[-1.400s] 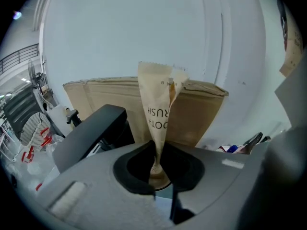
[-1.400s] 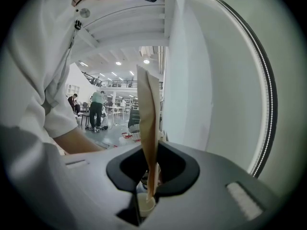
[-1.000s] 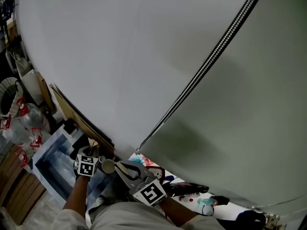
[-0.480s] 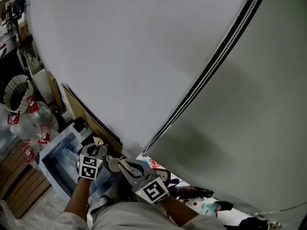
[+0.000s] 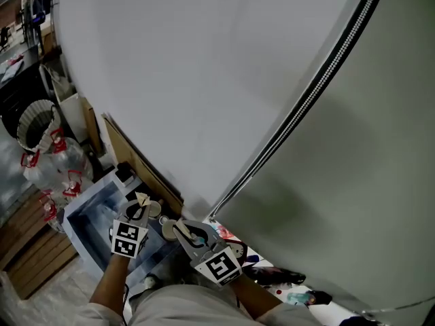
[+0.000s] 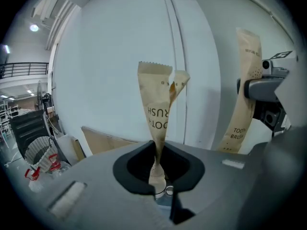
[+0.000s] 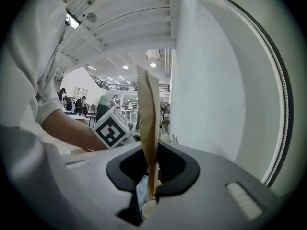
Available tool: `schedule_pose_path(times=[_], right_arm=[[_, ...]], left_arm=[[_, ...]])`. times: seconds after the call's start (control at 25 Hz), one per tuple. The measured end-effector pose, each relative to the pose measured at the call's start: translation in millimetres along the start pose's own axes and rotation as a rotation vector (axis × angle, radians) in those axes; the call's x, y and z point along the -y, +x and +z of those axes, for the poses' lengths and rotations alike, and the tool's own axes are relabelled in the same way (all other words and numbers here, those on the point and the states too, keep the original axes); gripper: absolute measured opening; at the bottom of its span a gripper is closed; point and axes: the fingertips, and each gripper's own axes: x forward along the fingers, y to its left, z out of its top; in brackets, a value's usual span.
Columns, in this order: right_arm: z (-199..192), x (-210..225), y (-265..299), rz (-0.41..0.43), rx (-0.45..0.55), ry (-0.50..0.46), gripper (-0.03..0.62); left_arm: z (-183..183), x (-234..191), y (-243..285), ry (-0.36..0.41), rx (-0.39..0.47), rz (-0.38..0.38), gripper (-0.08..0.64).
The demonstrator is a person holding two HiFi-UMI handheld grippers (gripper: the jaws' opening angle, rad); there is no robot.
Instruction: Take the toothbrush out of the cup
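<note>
The left gripper (image 6: 158, 176) has its fingers (image 6: 132, 166) clenched on the narrow lower part of a paper-wrapped toothbrush (image 6: 157, 109). It stands upright between them, flaring above. Just right of them, the right gripper (image 7: 149, 183) pinches a second wrapped toothbrush (image 7: 147, 123) between its fingers (image 7: 177, 169), also upright. Whether a cup sits at either wrapper's foot I cannot tell. Below the left fingers lies an open blue box (image 5: 81, 226), contents unclear. Farther left stands a white mesh basket (image 5: 32, 117) beside clear bags (image 5: 58, 165).
</note>
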Motion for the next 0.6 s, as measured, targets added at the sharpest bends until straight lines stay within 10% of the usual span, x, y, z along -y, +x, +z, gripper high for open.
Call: schedule_pose_path(times=[0.6], right_arm=[[2,-24,7,0.031,0.003,-0.013,0.032]], left_arm=[[21,13,-59,0.032,0.072,-0.018,0.031]])
